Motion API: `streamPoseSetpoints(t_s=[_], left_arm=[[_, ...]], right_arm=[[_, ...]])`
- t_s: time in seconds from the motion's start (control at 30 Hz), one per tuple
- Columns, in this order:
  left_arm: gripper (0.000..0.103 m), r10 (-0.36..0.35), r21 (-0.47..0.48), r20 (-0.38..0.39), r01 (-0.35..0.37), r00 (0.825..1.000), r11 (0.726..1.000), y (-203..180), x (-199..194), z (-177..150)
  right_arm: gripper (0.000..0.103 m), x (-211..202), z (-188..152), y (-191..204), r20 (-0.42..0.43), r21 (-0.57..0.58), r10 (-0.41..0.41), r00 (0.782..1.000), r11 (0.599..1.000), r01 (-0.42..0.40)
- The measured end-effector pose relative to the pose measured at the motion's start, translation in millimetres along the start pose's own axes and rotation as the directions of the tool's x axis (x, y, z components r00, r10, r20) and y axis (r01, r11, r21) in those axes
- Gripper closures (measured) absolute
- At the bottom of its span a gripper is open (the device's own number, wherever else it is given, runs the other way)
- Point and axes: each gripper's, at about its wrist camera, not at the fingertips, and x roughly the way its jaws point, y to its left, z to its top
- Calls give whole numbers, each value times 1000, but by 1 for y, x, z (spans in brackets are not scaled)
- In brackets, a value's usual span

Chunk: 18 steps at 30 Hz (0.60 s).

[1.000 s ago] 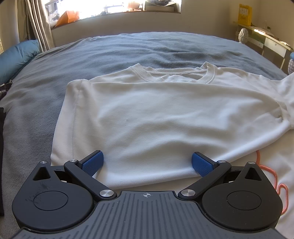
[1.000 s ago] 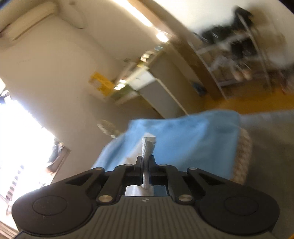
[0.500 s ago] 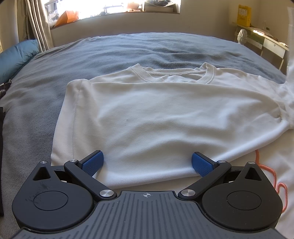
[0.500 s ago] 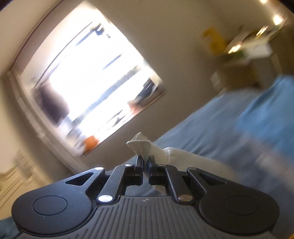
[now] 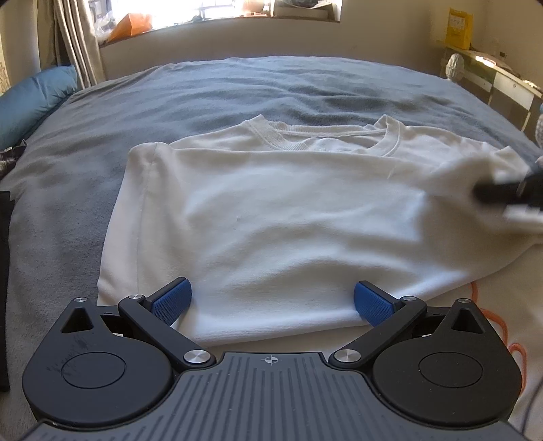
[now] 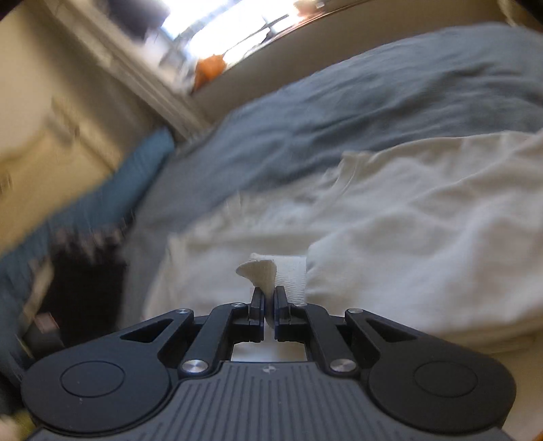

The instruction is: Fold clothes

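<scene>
Left wrist view: a white sweatshirt (image 5: 271, 217) lies flat mid-bed (image 5: 237, 95), collar away. Left claw (image 5: 271, 302) spread at the hem; right claw (image 6: 268, 298) pinches its ribbed cuff (image 6: 281, 271). Soft, limp and light, it looks best taken by cuffs and hem corners.

A home bedroom: a wide bed under a grey-blue blanket (image 5: 237, 98) fills the middle of the frame, a blue pillow (image 5: 30, 101) lies at the left edge, curtains (image 5: 78, 37) hang upper left beside a cluttered sunlit windowsill (image 5: 220, 15), and a desk (image 5: 499, 78) stands upper right.
</scene>
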Motion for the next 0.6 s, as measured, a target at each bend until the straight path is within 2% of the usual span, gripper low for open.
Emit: streamPoseSetpoints(t_s=[0.1,0.17,0.27,0.3,0.4,0.47,0.53,0.6], left_arm=[[2,-15,-28,24,15,1000,999,5,-9,1],[2,-43,-36,63,46,997,998,4,-17,4],[2,-85,-45,121,91,989,995,3,-29,8],[2,-99,-48,141,107,985,993,3,-33,9],[7,-198,-69,124,208,972,976,-4,-29,18],[13,-266,-98,106,276,958,956,-10,-24,20],[27,-330,-126,76,337,941,933,-16,-17,22],[30,-369,-143,44,371,928,917,-24,-8,22]], right_arm=[[94,7,-8,18,-49,-118,-55,997,992,49],[85,-5,-8,18,-47,-123,-44,998,992,38],[79,-30,-14,15,-28,-90,13,1000,996,-15],[79,-36,-15,13,-16,-77,22,1000,997,-23],[78,-49,-16,0,16,-12,38,999,999,-38],[78,-57,-17,-14,34,65,34,999,997,-36],[78,-64,-18,-32,49,139,18,999,990,-25],[78,-71,-20,-52,63,216,-4,998,976,-10]])
